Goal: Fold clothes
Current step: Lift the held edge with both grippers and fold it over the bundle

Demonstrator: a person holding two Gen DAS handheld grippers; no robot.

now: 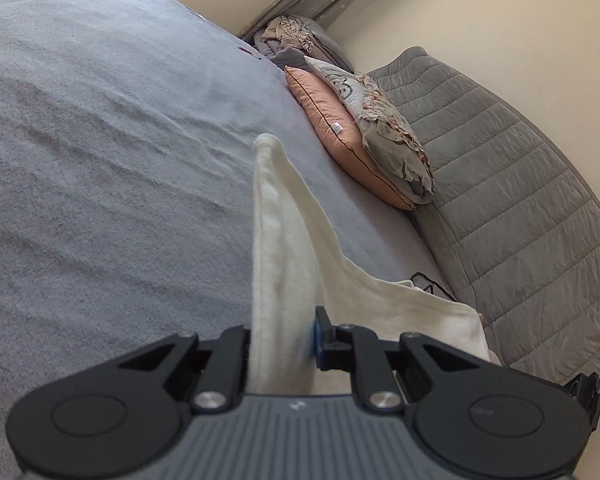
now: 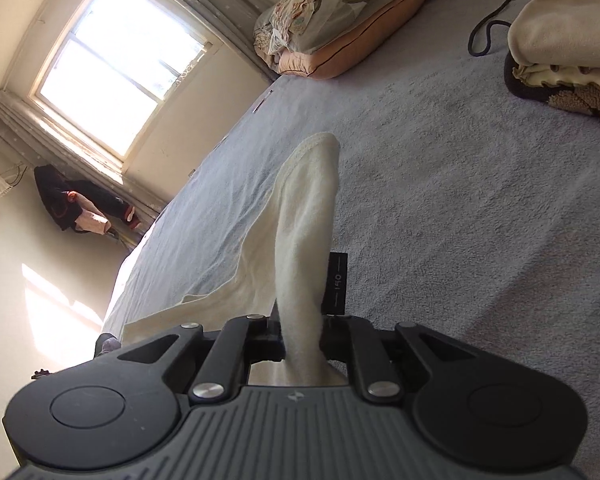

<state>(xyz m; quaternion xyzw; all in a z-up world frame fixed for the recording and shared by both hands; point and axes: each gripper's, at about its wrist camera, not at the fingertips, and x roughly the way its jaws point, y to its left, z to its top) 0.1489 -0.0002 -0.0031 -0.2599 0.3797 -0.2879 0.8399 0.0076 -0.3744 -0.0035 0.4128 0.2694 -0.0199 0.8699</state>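
A cream-white garment [image 1: 284,248] is pinched in my left gripper [image 1: 280,344], which is shut on a bunched edge of it. The cloth sticks up past the fingers and trails off to the right over the bed. In the right wrist view the same cream garment [image 2: 304,232] is clamped in my right gripper [image 2: 300,320], also shut. It rises ahead of the fingers and drapes down to the left. Both grippers hold it lifted above the grey-blue bedspread [image 1: 100,140]. The fingertips are mostly hidden by the cloth.
A pink pillow [image 1: 340,136] and a patterned pillow [image 1: 392,136] lie by the grey quilted headboard [image 1: 500,168]. A stack of folded clothes [image 2: 564,40] and a black cord [image 2: 484,36] lie on the bedspread [image 2: 460,200]. A window [image 2: 112,64] and dark hanging clothes [image 2: 80,204] are beyond the bed.
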